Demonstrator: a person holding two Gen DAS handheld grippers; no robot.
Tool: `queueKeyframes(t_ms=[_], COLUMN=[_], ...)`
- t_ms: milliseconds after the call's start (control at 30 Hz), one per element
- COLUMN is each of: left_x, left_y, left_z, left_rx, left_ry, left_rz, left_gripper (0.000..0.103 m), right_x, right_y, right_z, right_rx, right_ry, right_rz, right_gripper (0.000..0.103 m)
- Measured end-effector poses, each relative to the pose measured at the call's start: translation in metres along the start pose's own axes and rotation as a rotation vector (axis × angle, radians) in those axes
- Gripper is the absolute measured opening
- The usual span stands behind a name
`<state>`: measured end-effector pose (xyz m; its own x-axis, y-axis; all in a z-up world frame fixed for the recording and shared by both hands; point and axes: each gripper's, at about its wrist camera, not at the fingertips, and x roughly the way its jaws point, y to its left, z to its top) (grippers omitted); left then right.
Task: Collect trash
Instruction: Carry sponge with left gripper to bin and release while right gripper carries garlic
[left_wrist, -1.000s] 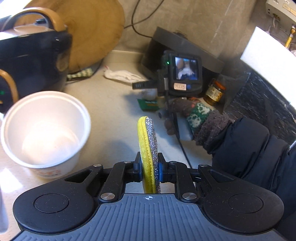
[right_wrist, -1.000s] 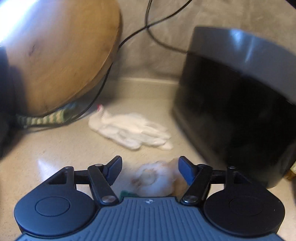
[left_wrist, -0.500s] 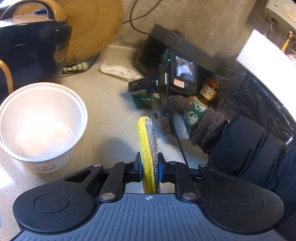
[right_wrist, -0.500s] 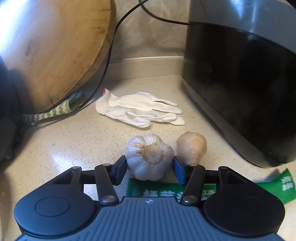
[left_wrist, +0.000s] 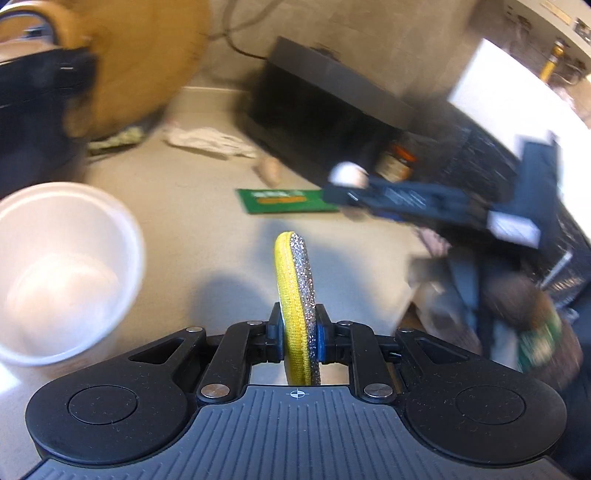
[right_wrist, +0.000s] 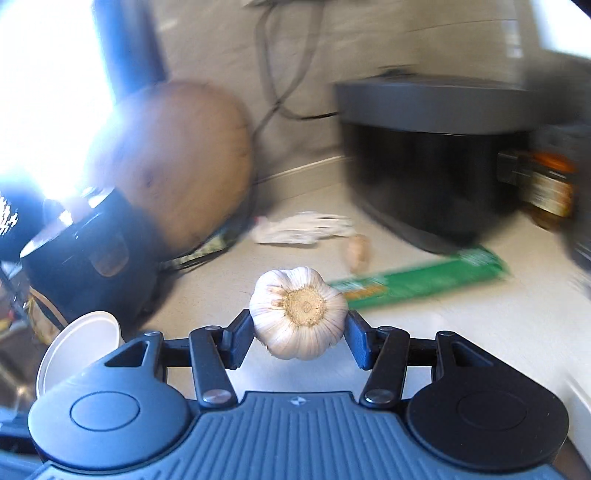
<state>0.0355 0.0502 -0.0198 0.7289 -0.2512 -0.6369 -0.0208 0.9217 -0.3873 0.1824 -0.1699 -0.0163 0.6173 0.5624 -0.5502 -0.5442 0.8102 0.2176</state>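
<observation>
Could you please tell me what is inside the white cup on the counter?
In the left wrist view the white cup looks empty: only its bright, blurred inner wall and bottom show. Its near inner wall is hidden behind the rim.

the right gripper (right_wrist: 299, 334) closes its jaws on the garlic bulb (right_wrist: 298, 314), which sat loose between them a second ago, and lifts it clear of the counter (right_wrist: 443, 332). the green packet (right_wrist: 417, 282) and the single clove (right_wrist: 357, 251), close under the gripper half a second back, now lie farther off. in the left wrist view the right gripper (left_wrist: 347, 181) carries the bulb (left_wrist: 349, 174) out over the packet (left_wrist: 286, 200), and the gloved hand (left_wrist: 532, 325) sits lower right.
</observation>
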Motion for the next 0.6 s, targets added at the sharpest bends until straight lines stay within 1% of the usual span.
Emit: queueKeyframes(t_ms=[67, 167, 267, 367, 433, 500, 600], left_x=[0.014, 0.036, 0.057, 0.076, 0.090, 0.103, 0.132], left_y=[-0.016, -0.050, -0.084, -0.119, -0.139, -0.158, -0.179], left_z=[0.000, -0.006, -0.022, -0.040, -0.052, -0.067, -0.091], left_rx=[0.054, 0.159, 0.245, 0.332, 0.378, 0.402, 0.430], left_ry=[0.050, 0.132, 0.225, 0.316, 0.380, 0.453, 0.564], left_rz=[-0.058, -0.168, -0.272, -0.356, -0.405, -0.446, -0.459], left_gripper=[0.019, 0.019, 0.019, 0.019, 0.019, 0.019, 0.019], right_x=[-0.031, -0.079, -0.123, -0.161, -0.188, -0.208, -0.228], right_y=[-0.016, -0.041, -0.067, -0.084, -0.093, -0.097, -0.103], right_z=[-0.017, -0.049, -0.086, -0.127, -0.158, -0.186, -0.229], right_rx=[0.046, 0.104, 0.202, 0.309, 0.394, 0.479, 0.587], right_ry=[-0.021, -0.039, -0.029, -0.017, -0.016, -0.018, -0.006], right_rz=[-0.086, -0.252, -0.410, -0.536, -0.596, -0.650, -0.736], right_gripper=[0.053, 0.053, 0.053, 0.053, 0.053, 0.053, 0.053])
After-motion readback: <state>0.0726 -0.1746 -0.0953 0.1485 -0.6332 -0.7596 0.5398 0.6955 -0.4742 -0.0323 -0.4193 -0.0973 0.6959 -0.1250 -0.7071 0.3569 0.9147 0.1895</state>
